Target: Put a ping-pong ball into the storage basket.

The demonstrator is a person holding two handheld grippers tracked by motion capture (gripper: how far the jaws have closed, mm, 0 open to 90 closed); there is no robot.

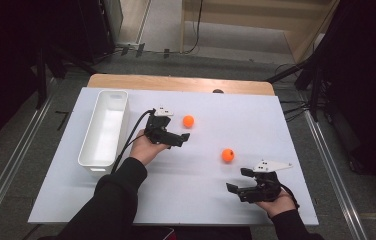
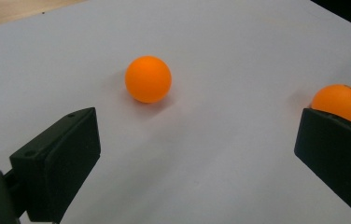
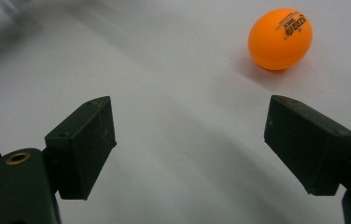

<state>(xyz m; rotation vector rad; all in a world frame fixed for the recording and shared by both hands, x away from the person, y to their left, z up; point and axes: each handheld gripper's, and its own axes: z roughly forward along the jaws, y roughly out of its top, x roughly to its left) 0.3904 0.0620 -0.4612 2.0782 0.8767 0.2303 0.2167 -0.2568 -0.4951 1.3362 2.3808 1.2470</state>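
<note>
Orange balls (image 1: 188,121) (image 1: 227,155) on white bench (image 1: 201,190), left gripper (image 1: 183,136) fingers wide open near one, right gripper (image 1: 238,180) fingers wide open, empty

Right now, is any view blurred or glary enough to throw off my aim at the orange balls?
High view: even light, dark room edges, both balls small but clear, near ball and far ball. Left gripper view: sharp, soft shadow under the far ball. Right gripper view: streaky blur at the upper left, yet the near ball shows readable print.
</note>
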